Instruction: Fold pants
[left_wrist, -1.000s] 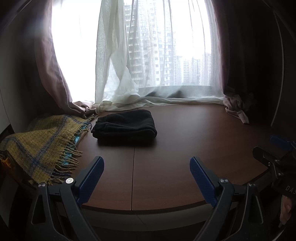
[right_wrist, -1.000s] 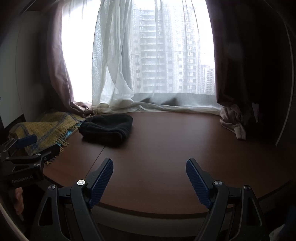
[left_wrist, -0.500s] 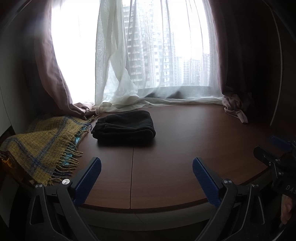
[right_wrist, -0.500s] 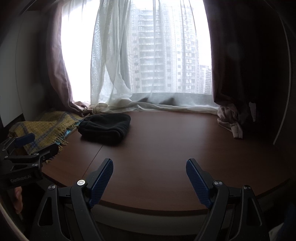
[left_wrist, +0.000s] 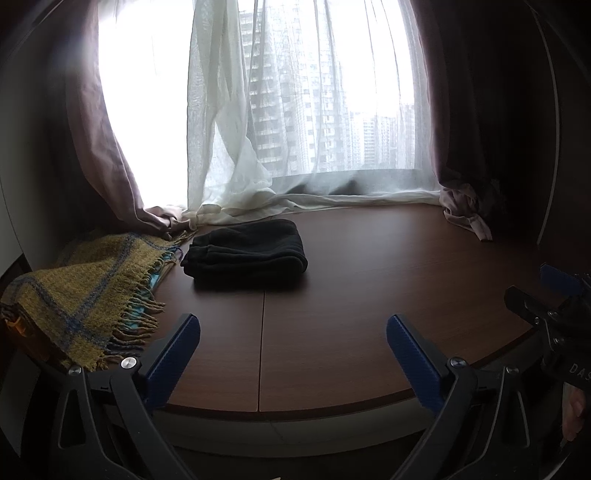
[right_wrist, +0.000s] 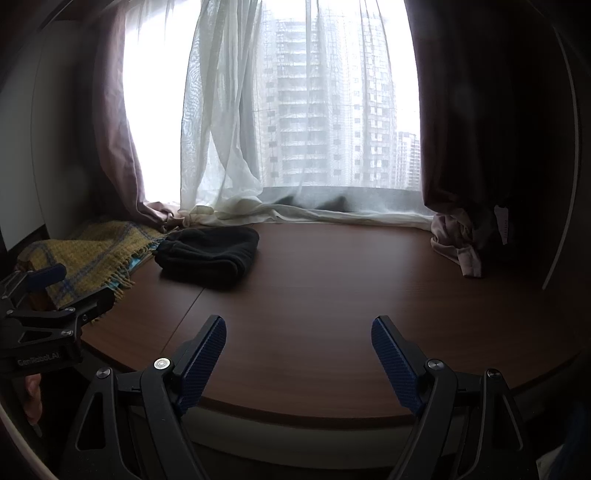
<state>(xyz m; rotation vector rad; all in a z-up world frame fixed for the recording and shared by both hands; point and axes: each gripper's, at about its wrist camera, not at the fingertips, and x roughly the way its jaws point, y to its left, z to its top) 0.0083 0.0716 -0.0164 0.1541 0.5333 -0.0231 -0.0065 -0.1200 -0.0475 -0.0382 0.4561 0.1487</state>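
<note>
I'm holding both tongs wide w/ nothing between them — left gripper (left_wrist: 293, 354) and right gripper (right_wrist: 298, 354). Folded black pants (left_wrist: 244, 251) are lying ahead, slightly left, on the wooden table (left_wrist: 369, 295) — beside a yellow blanket (left_wrist: 81, 288).

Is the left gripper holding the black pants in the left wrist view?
No, the left gripper is open and empty, while the folded black pants lie farther back on the wooden table.

Folded black pants (right_wrist: 208, 254) on wooden table (right_wrist: 332, 295), ahead-left of wide-spread right gripper (right_wrist: 298, 354); yellow blanket (right_wrist: 85, 254) beside them
</note>
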